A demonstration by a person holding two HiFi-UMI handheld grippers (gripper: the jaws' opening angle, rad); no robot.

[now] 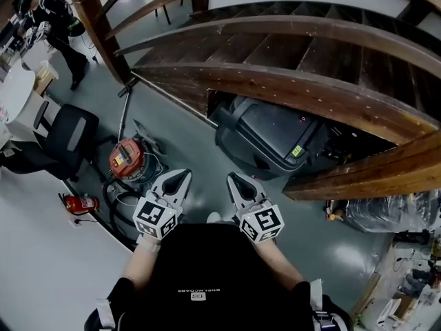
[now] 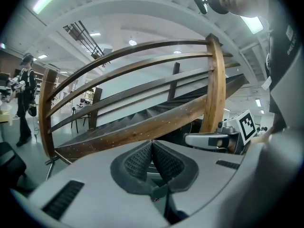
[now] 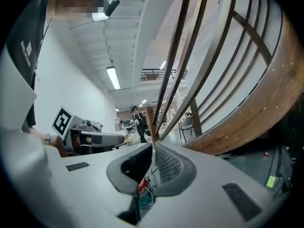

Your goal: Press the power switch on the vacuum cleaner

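Hovering side by side above the grey floor (image 1: 180, 126), the left gripper (image 1: 183, 176) and the right gripper (image 1: 233, 178) are both clenched empty, near the red vacuum cleaner (image 1: 126, 158).

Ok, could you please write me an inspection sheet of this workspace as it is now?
Surface: grey floor.
Job's things: vacuum cleaner, red top, standing on the floor, untouched.
Clutter: fire extinguisher on the floor; black chair; dark machine under the curved wooden staircase.
Grippers: left claw and right claw both shut, empty, away from the vacuum cleaner.
Cables: black hose looping beside the vacuum cleaner.
Surroundings: staircase ahead; a person far off.
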